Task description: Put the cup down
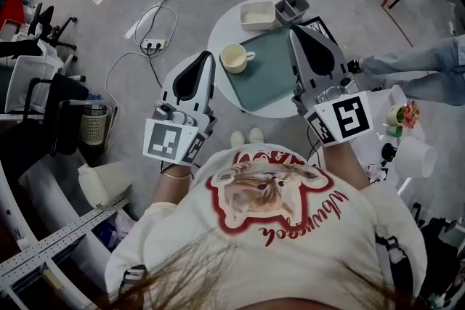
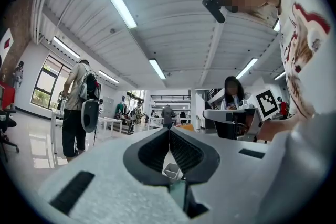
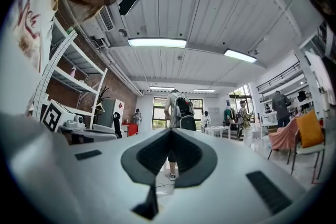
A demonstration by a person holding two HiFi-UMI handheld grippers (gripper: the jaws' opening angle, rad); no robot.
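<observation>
A cream cup [image 1: 235, 57] stands upright on the green mat [image 1: 272, 72] of a round white table [image 1: 221, 29], its handle to the right. Neither gripper touches it. My left gripper [image 1: 208, 55] is held up just left of the cup, jaws closed together and empty. My right gripper [image 1: 293, 31] hangs over the mat's right side, also shut with nothing in it. In the left gripper view the left gripper [image 2: 169, 131] points out at the room and ceiling, as does the right gripper [image 3: 170, 131] in the right gripper view. The cup shows in neither gripper view.
A white square dish [image 1: 258, 14] and a grey divided container [image 1: 292, 6] sit at the table's far edge. A power strip with cables [image 1: 152, 45] lies on the floor to the left. A person's legs [image 1: 418, 69] reach in at right. People stand about the room.
</observation>
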